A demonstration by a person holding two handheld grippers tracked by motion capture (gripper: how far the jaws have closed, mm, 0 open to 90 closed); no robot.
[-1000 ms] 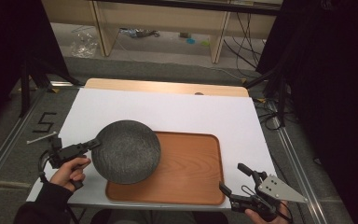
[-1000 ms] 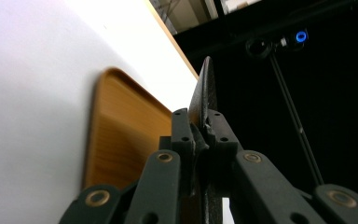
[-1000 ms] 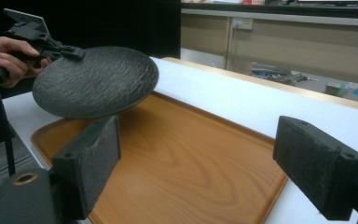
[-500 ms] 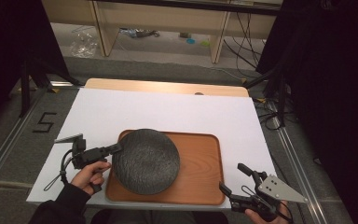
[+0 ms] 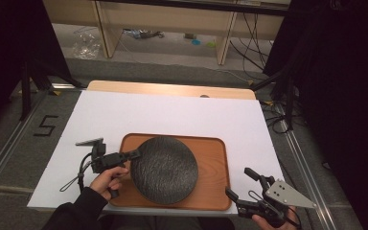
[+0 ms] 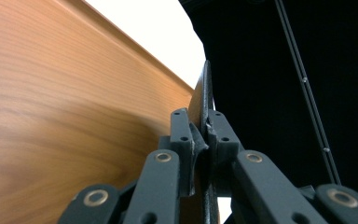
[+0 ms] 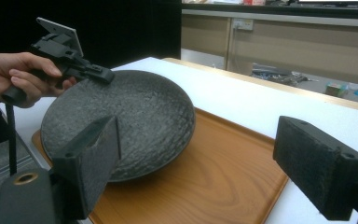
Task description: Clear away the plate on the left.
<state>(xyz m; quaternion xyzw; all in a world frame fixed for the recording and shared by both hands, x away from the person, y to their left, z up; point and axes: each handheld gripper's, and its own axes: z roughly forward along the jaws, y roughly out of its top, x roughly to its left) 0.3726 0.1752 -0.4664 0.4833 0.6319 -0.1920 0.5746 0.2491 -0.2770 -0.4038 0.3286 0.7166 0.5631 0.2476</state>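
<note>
A dark grey, rough-textured round plate lies over the left and middle of a brown wooden tray. My left gripper is shut on the plate's left rim; in the left gripper view the rim runs edge-on between the jaws, with the tray's wood beside it. The right gripper view shows the plate tilted, its left side raised off the tray by the left gripper. My right gripper is open at the table's front right corner, apart from the tray.
A white sheet covers the table. A hand holds the left gripper at the front left. Shelving and cables stand on the floor beyond the far edge. A black "5" mark is on the floor at left.
My left gripper has carried the plate to the right, from the white sheet and the tray's left edge to over the tray's middle. The right gripper has stayed put.
</note>
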